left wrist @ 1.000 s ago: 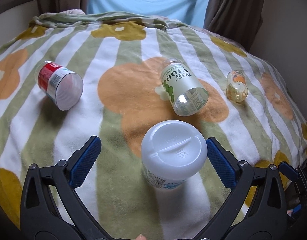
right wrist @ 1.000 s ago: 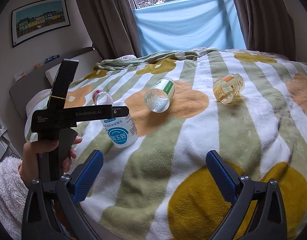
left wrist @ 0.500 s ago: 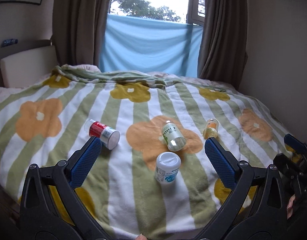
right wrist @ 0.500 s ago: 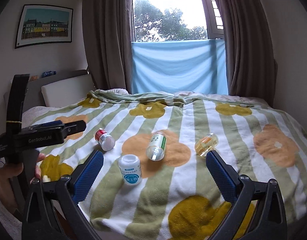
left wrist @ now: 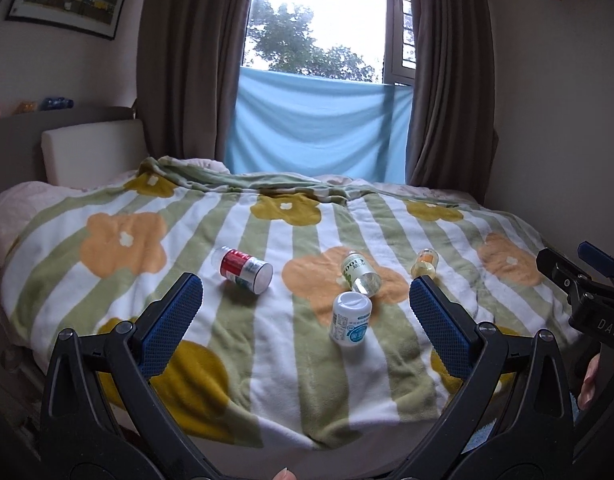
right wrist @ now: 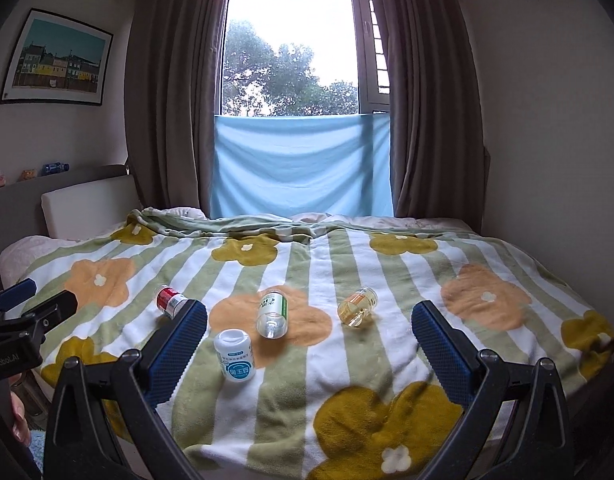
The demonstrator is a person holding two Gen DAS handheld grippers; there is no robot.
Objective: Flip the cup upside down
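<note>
A white cup with a blue label (left wrist: 350, 319) (right wrist: 235, 355) stands upside down on the flowered blanket (left wrist: 275, 356) (right wrist: 347, 368). Three others lie on their sides: a red-labelled cup (left wrist: 246, 269) (right wrist: 170, 301), a green-labelled clear cup (left wrist: 359, 273) (right wrist: 272, 313) and a small yellow-tinted cup (left wrist: 425, 263) (right wrist: 357, 306). My left gripper (left wrist: 305, 320) is open, held back off the bed's near edge with nothing between its blue pads. My right gripper (right wrist: 309, 344) is open too and empty, also well back from the cups.
The bed fills the room from the headboard (right wrist: 87, 204) on the left to the wall on the right. Behind it hang brown curtains (right wrist: 171, 92) and a blue cloth (right wrist: 303, 164) across the window. A framed picture (right wrist: 55, 58) hangs on the left wall.
Both grippers have pulled far back from the bed and risen. The left gripper, which stood around the upside-down white cup, is now well away from it. The cups have not moved.
</note>
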